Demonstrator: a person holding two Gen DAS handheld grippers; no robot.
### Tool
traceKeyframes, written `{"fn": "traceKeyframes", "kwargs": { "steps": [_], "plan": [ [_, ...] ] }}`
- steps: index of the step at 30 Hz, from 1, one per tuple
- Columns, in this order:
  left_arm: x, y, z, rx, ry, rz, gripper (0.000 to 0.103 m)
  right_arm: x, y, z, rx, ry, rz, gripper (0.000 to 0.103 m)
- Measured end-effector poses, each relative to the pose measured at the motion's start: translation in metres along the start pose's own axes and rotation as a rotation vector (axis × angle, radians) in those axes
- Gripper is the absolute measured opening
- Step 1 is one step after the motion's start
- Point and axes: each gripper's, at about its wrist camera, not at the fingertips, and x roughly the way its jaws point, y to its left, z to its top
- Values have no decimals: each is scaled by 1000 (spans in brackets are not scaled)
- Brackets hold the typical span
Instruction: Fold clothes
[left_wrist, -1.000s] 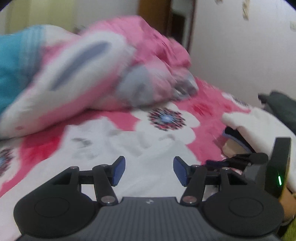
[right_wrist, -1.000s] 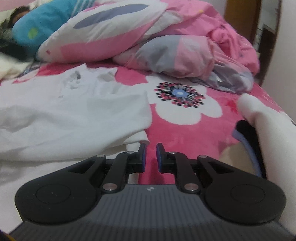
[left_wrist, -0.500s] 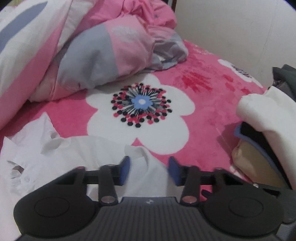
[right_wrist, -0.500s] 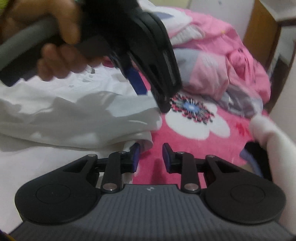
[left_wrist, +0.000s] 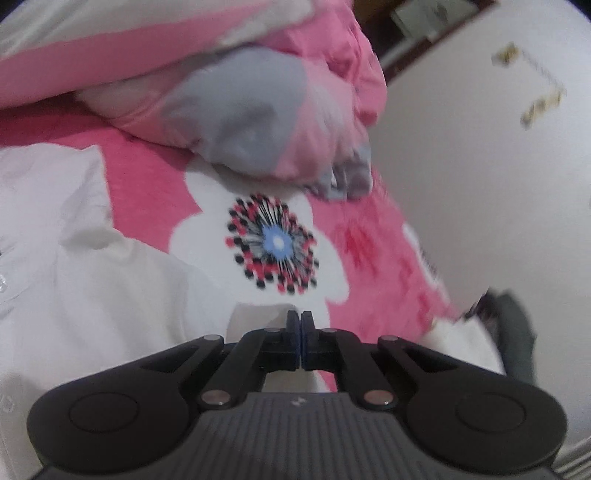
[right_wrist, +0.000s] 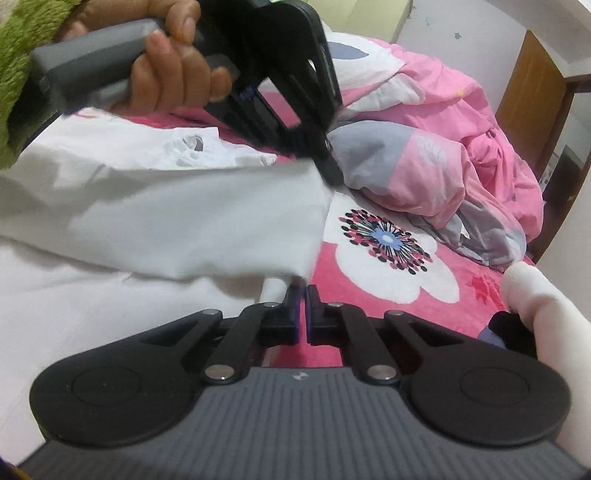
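Bed (right_wrist: 476, 295), pink cover with one big white flower: I took the flower's dark, blue-centred eye (right_wrist: 386, 242) as landmark. Rumpled pink-and-grey quilt (right_wrist: 436, 173) lay beyond the flower, as a second earlier.

White shirt (right_wrist: 155, 221), the task's thing, was spread on the near side and to the left of the flower. A second earlier its folded edge lay slack on the bed. Now that edge ran taut as a lifted sheet from my left tool (right_wrist: 328, 171), above and left of the flower, down to my right tool (right_wrist: 301, 291) on the flower's near side.

Left hand (right_wrist: 170, 70), green fuzzy sleeve (right_wrist: 22, 74) behind it, had swung in from off to the side and clenched; its tips met at the shirt's far corner, cloth seemingly pinched, though blur hid the pads. In its own view the left tool (left_wrist: 299, 321) showed tips pressed together over white fabric.

Right tool had barely shifted. It opened briefly, then clamped again at the near corner; the cloth edge ended right at its tips, so I judged it caught.

Judgement: both corners of one edge taken. Fold itself not yet made; the next carry needs even tension.
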Motion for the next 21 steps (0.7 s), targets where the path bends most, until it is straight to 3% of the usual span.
{"fn": "traceKeyframes", "kwargs": {
  "steps": [4, 8, 12, 15, 17, 19, 21],
  "plan": [
    [-2, 22, 6, -74, -25, -34, 1, 0, 3, -2, -33, 12, -17, 0],
    [11, 41, 5, -135, 17, -60, 1, -3, 3, -6, -35, 16, -40, 0],
    [17, 53, 4, -176, 18, -52, 1, -5, -6, -6, 14, -2, -40, 2],
    [14, 55, 3, -183, 10, -73, 1, -11, -18, -1, 104, -25, 13, 4],
    [11, 55, 3, -182, 8, -83, 2, -15, -27, 3, 170, -40, 54, 11],
    [9, 55, 3, -182, 7, -100, 1, -17, -34, 7, 229, -51, 101, 36],
    [7, 54, 3, -183, 8, -123, 1, -13, -35, 11, 254, -41, 156, 46]
  ]
}}
